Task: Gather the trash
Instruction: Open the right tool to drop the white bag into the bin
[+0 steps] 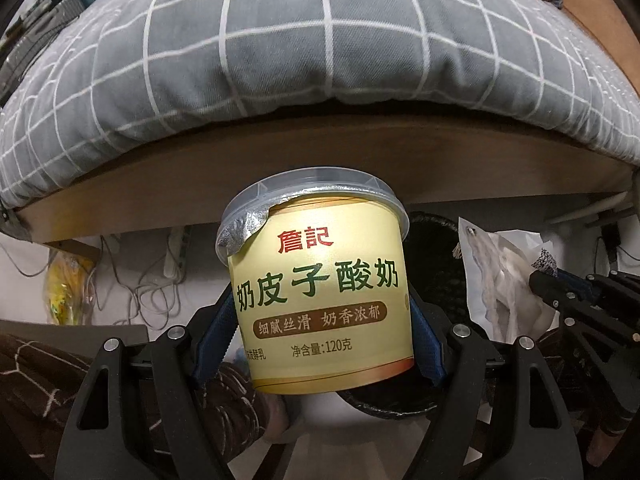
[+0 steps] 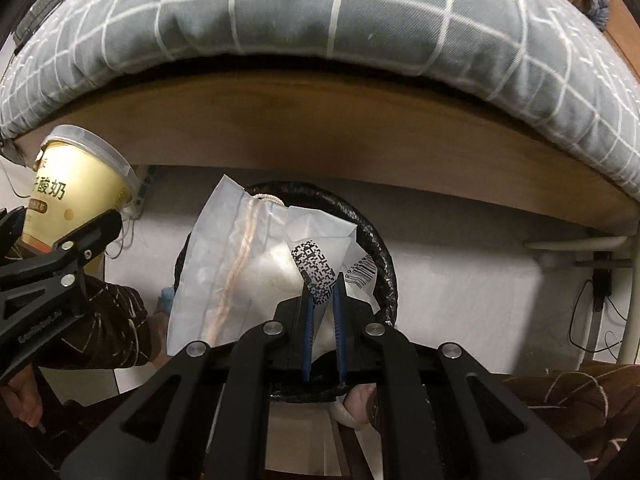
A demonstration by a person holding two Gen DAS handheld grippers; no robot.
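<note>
yogurt cup (image 1: pixel 320 300) — yellow, foil lid peeled, upright | left gripper (image 1: pixel 320 312) clamped on its sides | right gripper (image 2: pixel 323 292) pinching white plastic bag (image 2: pixel 240 264) — above black bin (image 2: pixel 380 248)

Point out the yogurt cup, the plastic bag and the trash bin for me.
yogurt cup (image 1: pixel 320 304): left wrist view, middle of its yellow label.
plastic bag (image 2: pixel 224 248): right wrist view, white panel beside the cord.
trash bin (image 2: pixel 380 248): right wrist view, black rim, right side.
</note>
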